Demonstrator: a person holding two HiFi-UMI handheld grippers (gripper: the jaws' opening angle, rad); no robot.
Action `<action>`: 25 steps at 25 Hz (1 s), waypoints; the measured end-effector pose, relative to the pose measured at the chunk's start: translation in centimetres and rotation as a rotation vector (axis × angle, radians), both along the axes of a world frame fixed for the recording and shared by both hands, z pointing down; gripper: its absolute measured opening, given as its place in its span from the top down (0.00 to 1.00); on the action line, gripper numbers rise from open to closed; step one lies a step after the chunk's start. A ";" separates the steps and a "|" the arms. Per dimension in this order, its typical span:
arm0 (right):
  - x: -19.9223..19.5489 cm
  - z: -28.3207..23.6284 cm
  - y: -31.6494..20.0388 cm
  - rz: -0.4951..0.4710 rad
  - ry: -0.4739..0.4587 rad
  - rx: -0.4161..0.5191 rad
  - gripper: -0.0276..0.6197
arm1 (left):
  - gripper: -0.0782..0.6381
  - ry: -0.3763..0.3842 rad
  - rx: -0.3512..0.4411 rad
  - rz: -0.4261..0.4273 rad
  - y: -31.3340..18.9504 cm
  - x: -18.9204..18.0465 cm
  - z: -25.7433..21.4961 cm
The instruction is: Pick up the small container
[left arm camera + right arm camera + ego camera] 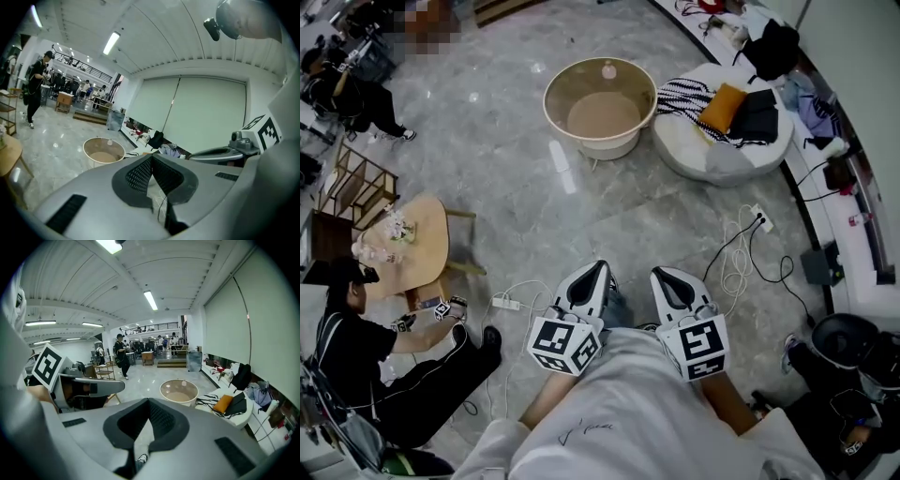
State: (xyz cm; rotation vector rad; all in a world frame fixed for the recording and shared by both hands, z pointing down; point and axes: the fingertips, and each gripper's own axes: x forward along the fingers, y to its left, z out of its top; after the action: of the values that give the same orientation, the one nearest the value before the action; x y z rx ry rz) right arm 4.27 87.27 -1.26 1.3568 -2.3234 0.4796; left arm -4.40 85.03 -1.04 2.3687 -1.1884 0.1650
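Observation:
The small container (pixel 608 69) is a pale little bottle standing at the far edge of a round glass-topped table (pixel 551 103) across the marble floor. It also shows in the left gripper view as the small container (pixel 109 142) and in the right gripper view as the small container (pixel 184 382). My left gripper (pixel 602 269) and right gripper (pixel 657 273) are held side by side close to my body, well short of the table. Both point toward it with their jaws together and nothing between them. The left gripper (pixel 151 158) and right gripper (pixel 149 401) show meeting tips in their own views.
A white round seat (pixel 712 159) piled with clothes and an orange cushion stands right of the table. Cables and a power strip (pixel 761 221) lie on the floor at right. A wooden table (pixel 422 248) and a crouching person (pixel 356 356) are at left.

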 end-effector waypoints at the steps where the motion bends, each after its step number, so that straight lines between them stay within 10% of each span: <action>1: -0.7 -0.3 -0.9 -0.001 0.001 0.006 0.93 | 0.87 -0.007 0.004 0.005 -0.9 -0.5 -0.1; 25: -9.8 1.8 -11.2 -0.023 0.070 -0.094 0.94 | 0.87 -0.107 -0.045 0.004 -10.5 -9.3 2.4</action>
State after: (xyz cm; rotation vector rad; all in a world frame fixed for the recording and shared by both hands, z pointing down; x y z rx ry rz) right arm -5.53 76.06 0.55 1.2817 -2.2291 0.5193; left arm -13.69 74.55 1.40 2.3485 -1.2155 0.3203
